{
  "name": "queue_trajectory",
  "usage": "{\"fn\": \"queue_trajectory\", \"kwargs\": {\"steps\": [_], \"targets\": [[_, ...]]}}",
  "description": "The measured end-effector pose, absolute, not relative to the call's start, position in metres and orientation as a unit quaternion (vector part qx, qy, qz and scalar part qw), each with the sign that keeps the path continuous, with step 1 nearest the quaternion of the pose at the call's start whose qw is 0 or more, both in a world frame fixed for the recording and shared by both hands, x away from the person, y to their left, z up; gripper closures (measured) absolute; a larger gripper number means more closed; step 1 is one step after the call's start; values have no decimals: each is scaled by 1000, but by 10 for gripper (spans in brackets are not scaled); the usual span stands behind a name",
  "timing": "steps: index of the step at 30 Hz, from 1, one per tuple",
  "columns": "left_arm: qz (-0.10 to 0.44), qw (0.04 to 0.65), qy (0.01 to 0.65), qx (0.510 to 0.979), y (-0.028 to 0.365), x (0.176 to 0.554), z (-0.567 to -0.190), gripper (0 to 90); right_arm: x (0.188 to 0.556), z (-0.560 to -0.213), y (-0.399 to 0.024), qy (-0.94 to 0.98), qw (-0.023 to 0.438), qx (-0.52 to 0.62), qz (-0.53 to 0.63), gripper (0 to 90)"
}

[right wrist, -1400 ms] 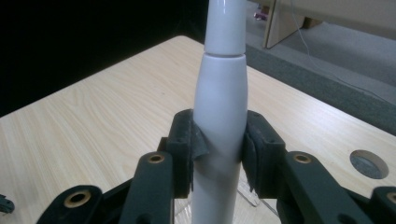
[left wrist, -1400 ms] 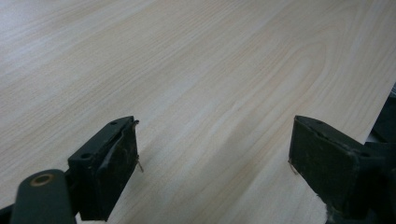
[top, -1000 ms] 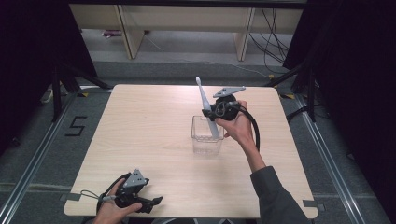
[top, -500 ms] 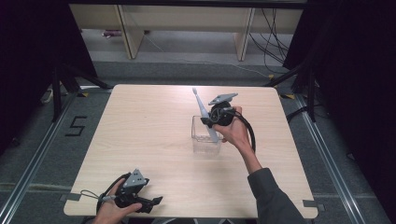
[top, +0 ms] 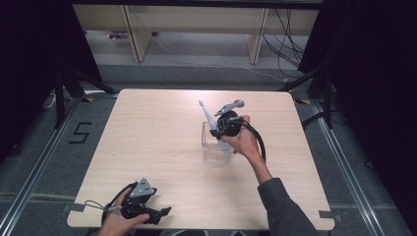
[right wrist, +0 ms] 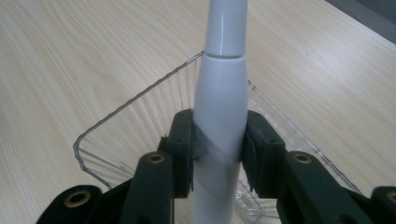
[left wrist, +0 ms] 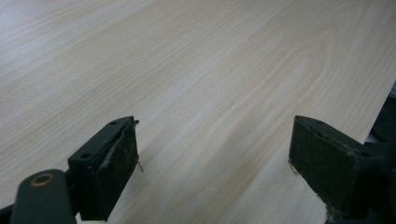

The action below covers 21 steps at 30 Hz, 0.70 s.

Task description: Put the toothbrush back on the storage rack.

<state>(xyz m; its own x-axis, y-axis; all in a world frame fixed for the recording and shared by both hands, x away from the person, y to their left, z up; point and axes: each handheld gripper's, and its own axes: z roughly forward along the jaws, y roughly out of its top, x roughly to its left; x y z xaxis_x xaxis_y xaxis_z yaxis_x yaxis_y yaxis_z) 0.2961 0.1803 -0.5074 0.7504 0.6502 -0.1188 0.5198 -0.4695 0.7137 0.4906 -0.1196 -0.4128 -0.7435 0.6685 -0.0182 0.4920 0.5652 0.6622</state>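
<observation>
The counter (top: 162, 147) is the biggest thing here, a pale wood top with most of its surface bare. Just right of centre, at about 2 o'clock from the middle, stands 1 clear plastic container (top: 212, 147), ribbed walls, open top, ready to receive something upright.

Over at its 3 o'clock edge comes the right hand-held gripper (top: 220, 132), and look at that grip: the jaws pinch the thick lower body of a white electric toothbrush (right wrist: 219, 116), 1 pad on each side, the handle squeezed squarely between them. The brush leans with its slim neck and head toward 11 o'clock, base aimed down into the container. Holding it low on the body looks like a sensible choice, since that keeps the base free to drop inside, while the walls should catch it. I'd judge it partly inside but not yet resting on the floor.

Down at 7 o'clock, near the front edge, the left hand-held gripper (top: 155, 215) rests on the counter, jaws spread wide with only wood between them, parked out of the way.
</observation>
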Motion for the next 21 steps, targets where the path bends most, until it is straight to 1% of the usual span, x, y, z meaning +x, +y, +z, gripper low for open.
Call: {"fn": "queue_trajectory", "kwargs": {"steps": [3,4,5,13,15,16,20,21], "targets": [[85,386,344,852,180,296,-508,149,492,-416,-118,879,138,322,323,666],[84,386,343,852,181,296,-507,149,491,-418,-117,876,131,331,324,666],[84,386,344,852,180,296,-507,149,492,-420,-116,876,138,328,327,666],[86,385,343,852,180,297,-508,149,496,-425,-113,883,123,331,309,665],[89,390,331,855,181,298,-508,149,498,-426,-113,886,121,323,309,665],[85,384,341,854,180,296,-508,149,499,-426,-113,885,122,325,308,665],[87,385,340,854,180,296,-508,149,498,-425,-111,884,111,340,299,663],[87,384,340,854,180,296,-508,149,500,-427,-111,883,125,333,305,662]]}}
